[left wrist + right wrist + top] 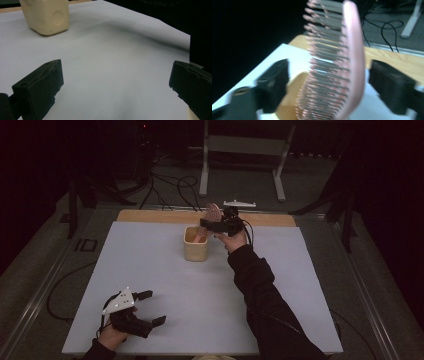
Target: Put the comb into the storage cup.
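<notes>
A pink hairbrush (pixel 213 211) stands upright with its lower end inside a cream cup (pixel 195 244) near the back middle of the table. My right gripper (pixel 210 224) is at the brush, over the cup's right side. In the right gripper view the brush (pixel 342 62) stands between the two jaws with a gap on each side, bristles to the left, and the cup's mouth (pixel 292 100) lies below. My right gripper (pixel 329 82) is open. My left gripper (pixel 152 308) rests open at the front left. Nothing lies between the jaws of my left gripper (pixel 115 82), and the cup (pixel 47 16) stands far ahead.
The white tabletop (pixel 150 270) has a wooden strip (pixel 150 215) along its back edge. A small white piece (pixel 239 203) lies just behind that strip. Beyond, cables (pixel 170 185) and a white stand frame (pixel 240 150) sit on the dark floor.
</notes>
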